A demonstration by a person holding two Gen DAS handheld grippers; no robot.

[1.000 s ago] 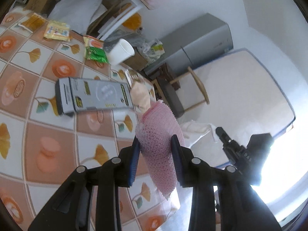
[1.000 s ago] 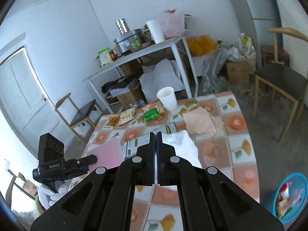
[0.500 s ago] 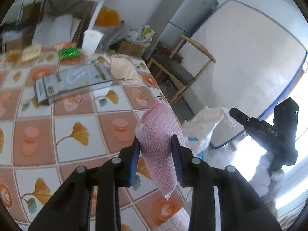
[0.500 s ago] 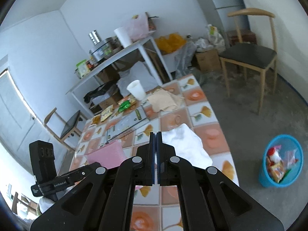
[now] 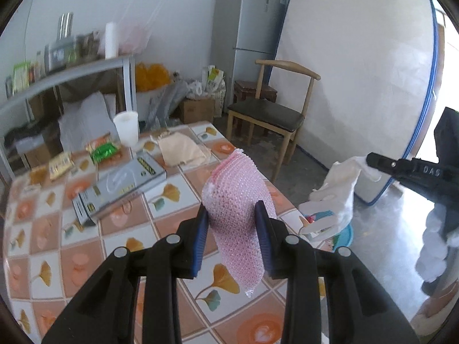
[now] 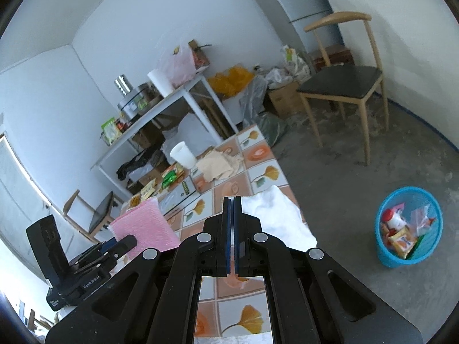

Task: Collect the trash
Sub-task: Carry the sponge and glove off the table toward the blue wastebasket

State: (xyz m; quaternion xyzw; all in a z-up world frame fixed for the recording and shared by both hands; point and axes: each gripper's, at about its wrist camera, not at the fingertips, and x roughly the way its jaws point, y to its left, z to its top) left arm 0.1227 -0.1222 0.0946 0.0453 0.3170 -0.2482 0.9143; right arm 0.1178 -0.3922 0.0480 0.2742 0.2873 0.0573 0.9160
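My left gripper (image 5: 231, 218) is shut on a pink bubble-wrap sheet (image 5: 235, 197), held above the tiled table (image 5: 86, 252); the sheet also shows in the right wrist view (image 6: 143, 229). My right gripper (image 6: 233, 200) is shut on a crumpled white paper (image 6: 275, 218), which hangs from its tip in the left wrist view (image 5: 338, 189). A blue trash basket (image 6: 407, 232) with wrappers inside stands on the floor to the right of the table. On the table lie a grey box (image 5: 120, 183), a beige paper (image 5: 180, 149), a white cup (image 5: 126, 129) and snack packets (image 5: 103, 149).
A wooden chair (image 6: 344, 83) stands on the concrete floor beyond the table's far corner. A white shelf table (image 6: 160, 106) with pots and bags stands behind. A fridge (image 5: 246, 28) and a leaning mattress (image 5: 358, 71) line the wall.
Both grippers have swung right with their loads, towards the table's edge. The blue basket has come closer in the right wrist view.
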